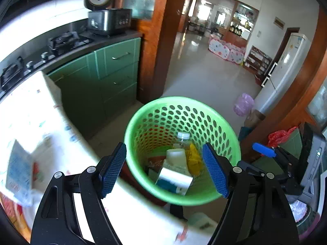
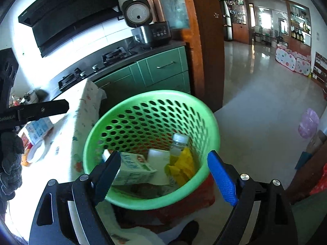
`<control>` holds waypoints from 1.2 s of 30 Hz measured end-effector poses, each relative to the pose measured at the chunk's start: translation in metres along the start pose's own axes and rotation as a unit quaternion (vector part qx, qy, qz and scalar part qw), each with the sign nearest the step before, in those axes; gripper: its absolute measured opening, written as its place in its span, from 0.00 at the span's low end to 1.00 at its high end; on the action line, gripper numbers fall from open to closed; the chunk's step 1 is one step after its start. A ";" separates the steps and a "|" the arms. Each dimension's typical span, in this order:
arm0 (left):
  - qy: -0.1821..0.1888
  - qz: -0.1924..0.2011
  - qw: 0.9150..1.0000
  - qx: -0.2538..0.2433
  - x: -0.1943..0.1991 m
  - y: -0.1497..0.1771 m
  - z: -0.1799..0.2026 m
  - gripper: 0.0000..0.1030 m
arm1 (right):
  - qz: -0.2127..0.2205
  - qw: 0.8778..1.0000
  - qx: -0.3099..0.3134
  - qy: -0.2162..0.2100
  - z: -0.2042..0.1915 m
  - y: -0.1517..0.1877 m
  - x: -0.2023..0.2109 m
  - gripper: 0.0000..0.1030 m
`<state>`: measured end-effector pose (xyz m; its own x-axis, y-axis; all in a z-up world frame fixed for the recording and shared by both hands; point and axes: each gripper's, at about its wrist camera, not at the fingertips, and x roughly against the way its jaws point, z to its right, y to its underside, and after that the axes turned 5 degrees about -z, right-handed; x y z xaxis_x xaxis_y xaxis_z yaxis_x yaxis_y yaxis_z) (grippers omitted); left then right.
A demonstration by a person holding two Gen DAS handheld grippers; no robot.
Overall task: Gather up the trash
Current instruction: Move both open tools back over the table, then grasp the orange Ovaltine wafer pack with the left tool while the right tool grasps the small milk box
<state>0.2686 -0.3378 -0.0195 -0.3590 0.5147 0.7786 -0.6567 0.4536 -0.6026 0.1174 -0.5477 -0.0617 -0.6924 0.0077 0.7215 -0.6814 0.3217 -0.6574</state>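
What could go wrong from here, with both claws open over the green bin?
1. The green perforated plastic basket stands right against the cloth-covered table edge; a low claw could knock its rim and tip it.
2. The green-and-white carton seems to lean near the rim beside the right claw; the claw could snag it when withdrawing.
3. The left claw hangs open over the basket; the blue-and-white packet on the table looks blurred, so a hurried reach may miss it.

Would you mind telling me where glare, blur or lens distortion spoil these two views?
Left wrist view: the tablecloth is blown out to near white, the blue packet on it is smeared by blur, and the fisheye bends the counter. Right wrist view: glare washes out the wall tiles and table, while the green basket stays fairly sharp.
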 end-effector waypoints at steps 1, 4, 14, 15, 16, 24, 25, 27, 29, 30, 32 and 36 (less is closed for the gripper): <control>-0.002 0.003 1.000 0.003 0.007 0.004 -0.003 0.74 | 0.001 1.000 0.002 -0.004 -0.006 0.002 0.004 0.81; -0.012 0.013 1.000 0.009 0.034 0.020 -0.016 0.74 | 0.002 1.000 0.007 -0.018 -0.024 0.007 0.012 0.81; -0.071 0.040 0.995 0.050 0.117 0.078 -0.085 0.74 | -0.004 0.997 0.050 -0.063 -0.107 0.016 0.024 0.81; -0.075 0.040 0.995 0.056 0.124 0.082 -0.094 0.74 | -0.005 0.996 0.053 -0.067 -0.114 0.016 0.023 0.81; -0.082 0.041 0.994 0.063 0.130 0.087 -0.103 0.74 | -0.006 0.996 0.059 -0.073 -0.125 0.015 0.023 0.81; -0.124 0.034 0.987 0.101 0.175 0.132 -0.179 0.76 | -0.011 0.990 0.102 -0.097 -0.195 0.010 0.023 0.81; -0.128 0.032 0.986 0.102 0.179 0.137 -0.186 0.76 | -0.012 0.989 0.105 -0.099 -0.201 0.010 0.023 0.81; -0.133 0.025 0.986 0.101 0.185 0.148 -0.200 0.77 | -0.015 0.988 0.113 -0.106 -0.216 0.010 0.021 0.81; -0.137 0.015 0.986 0.095 0.188 0.158 -0.211 0.79 | -0.020 0.986 0.119 -0.113 -0.229 0.010 0.018 0.81; -0.139 0.008 0.986 0.088 0.189 0.164 -0.216 0.80 | -0.023 0.985 0.122 -0.116 -0.235 0.009 0.016 0.81; -0.142 -0.006 0.987 0.074 0.188 0.173 -0.222 0.84 | -0.028 0.984 0.130 -0.119 -0.246 0.009 0.014 0.81; -0.142 -0.045 0.988 0.044 0.178 0.192 -0.233 0.86 | -0.036 0.982 0.137 -0.128 -0.264 0.010 0.009 0.81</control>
<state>0.2333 0.0108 -0.0378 -0.4608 0.2448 0.8531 -0.7444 0.4168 -0.5217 0.1670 -0.2945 -0.0041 -0.6524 -0.2546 0.7138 -0.7453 0.0448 -0.6653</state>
